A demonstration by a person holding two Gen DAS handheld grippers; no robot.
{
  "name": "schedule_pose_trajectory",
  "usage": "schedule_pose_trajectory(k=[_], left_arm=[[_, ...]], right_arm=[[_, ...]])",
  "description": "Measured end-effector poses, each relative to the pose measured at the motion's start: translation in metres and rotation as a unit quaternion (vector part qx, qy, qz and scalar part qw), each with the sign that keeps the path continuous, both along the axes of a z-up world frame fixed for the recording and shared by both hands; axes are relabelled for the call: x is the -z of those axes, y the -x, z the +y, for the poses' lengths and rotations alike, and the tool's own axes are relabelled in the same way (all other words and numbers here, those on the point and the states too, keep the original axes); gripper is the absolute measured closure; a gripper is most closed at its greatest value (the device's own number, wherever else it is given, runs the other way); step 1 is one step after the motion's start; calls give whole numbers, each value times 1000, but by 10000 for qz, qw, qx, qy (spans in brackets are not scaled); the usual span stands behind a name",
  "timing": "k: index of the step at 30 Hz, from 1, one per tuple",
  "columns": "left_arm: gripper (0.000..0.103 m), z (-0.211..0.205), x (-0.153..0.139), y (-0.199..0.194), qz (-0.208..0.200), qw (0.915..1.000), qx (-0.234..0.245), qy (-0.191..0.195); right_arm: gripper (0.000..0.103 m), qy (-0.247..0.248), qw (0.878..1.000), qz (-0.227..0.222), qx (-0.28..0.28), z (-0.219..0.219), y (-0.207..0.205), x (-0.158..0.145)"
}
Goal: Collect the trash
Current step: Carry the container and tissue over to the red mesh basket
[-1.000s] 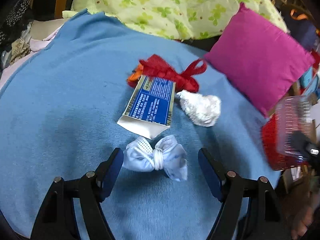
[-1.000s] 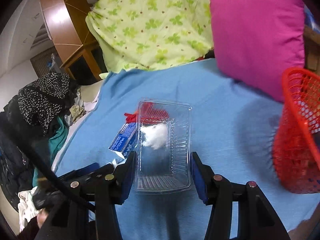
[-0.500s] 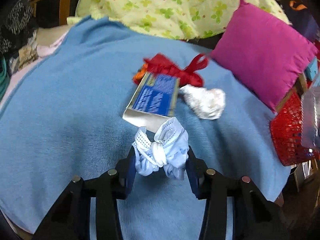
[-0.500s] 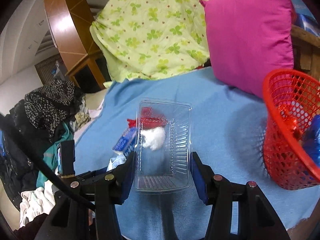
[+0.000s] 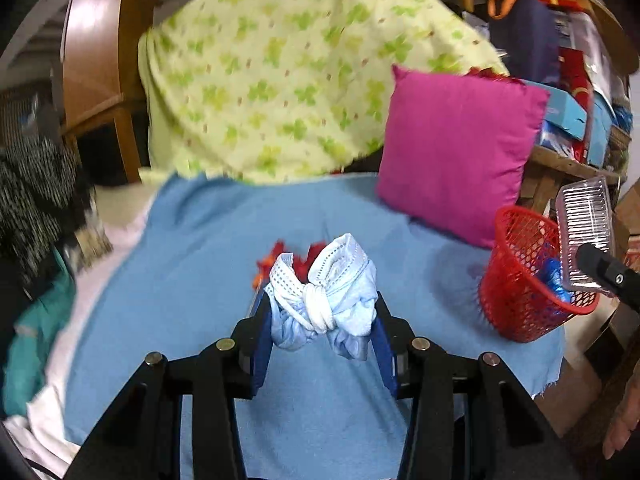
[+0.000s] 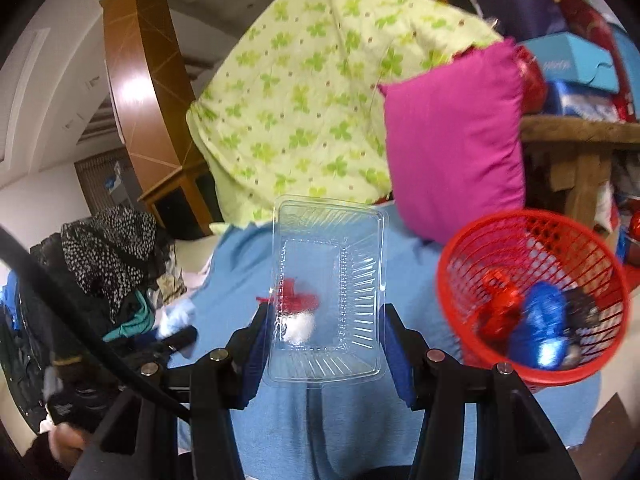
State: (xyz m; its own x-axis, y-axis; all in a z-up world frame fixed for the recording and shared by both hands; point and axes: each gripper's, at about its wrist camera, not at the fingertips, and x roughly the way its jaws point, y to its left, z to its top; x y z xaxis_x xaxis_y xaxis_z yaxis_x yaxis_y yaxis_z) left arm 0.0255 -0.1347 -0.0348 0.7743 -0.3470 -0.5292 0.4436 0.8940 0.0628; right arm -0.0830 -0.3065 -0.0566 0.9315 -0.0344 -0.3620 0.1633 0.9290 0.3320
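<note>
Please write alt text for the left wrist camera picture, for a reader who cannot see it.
The left gripper holds a knotted pale blue face mask above a blue blanket. A red mesh basket stands at the right, a clear plastic tray above it, a magenta pillow behind.

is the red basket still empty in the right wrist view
No, the red mesh basket already holds a crumpled red wrapper and a shiny blue wrapper.

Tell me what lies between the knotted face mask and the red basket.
Only bare blue blanket separates the face mask, held in the left gripper, from the red basket; the left wrist view shows it.
</note>
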Motion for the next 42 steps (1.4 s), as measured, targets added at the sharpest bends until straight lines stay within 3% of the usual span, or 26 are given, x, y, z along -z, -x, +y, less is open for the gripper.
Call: schedule_pose_trajectory(k=[5, 20, 42], left_arm=[[56, -18, -27, 25, -419, 9990, 20, -180], [56, -46, -65, 77, -963, 9945, 145, -375], [56, -67, -64, 78, -820, 9949, 375, -451]], right_arm=[[47, 45, 9996, -236, 156, -8, 28, -15], [47, 102, 9963, -674, 514, -35, 97, -36], [47, 10, 9945, -715, 762, -53, 118, -37]])
